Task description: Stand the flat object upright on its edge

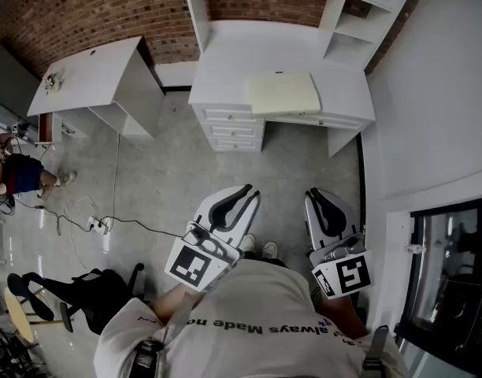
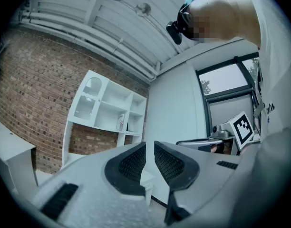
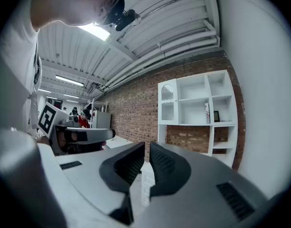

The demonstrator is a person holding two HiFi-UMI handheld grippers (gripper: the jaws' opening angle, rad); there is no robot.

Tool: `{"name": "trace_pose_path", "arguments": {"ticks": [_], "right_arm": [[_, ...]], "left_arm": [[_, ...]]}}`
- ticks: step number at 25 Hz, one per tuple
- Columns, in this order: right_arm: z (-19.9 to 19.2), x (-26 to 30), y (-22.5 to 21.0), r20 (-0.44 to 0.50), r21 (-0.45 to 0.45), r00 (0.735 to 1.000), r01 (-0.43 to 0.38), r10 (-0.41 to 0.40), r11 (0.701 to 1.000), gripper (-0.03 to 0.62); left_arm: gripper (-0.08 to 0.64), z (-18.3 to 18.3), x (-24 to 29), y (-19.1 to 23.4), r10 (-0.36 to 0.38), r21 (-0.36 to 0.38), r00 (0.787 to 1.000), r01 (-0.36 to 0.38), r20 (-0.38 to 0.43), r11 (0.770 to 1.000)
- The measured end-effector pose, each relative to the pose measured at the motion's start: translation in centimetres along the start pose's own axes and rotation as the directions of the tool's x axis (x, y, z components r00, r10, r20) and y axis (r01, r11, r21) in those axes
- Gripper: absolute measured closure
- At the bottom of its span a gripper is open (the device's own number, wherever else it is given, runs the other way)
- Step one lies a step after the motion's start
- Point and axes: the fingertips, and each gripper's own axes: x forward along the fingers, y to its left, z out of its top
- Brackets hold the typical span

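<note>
Pale yellow flat rectangular board [image 1: 283, 93] lies flat on the white table [image 1: 225, 73] at upper centre, well apart from the left tool [image 1: 242, 192] and right tool [image 1: 315, 197], both pressed together and empty, at lower centre. The step in hand looks like the approach; next probably calls for stepping closer.

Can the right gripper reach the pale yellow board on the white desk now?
Probably not yet. The right gripper is near the body, with floor between it and the white desk. Nothing covers the pale yellow board; walking closer should help.
</note>
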Motion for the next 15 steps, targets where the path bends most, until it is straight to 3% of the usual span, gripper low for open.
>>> {"name": "trace_pose_path", "arguments": {"ticks": [15], "right_arm": [[-0.1, 2.9, 1.9, 0.013, -0.009, 1.0, 0.012, -0.012, 1.0, 0.555]], "left_arm": [[0.505, -1.7, -1.1, 3.2, -0.015, -0.023, 0.999, 0.014, -0.045, 1.0]]}}
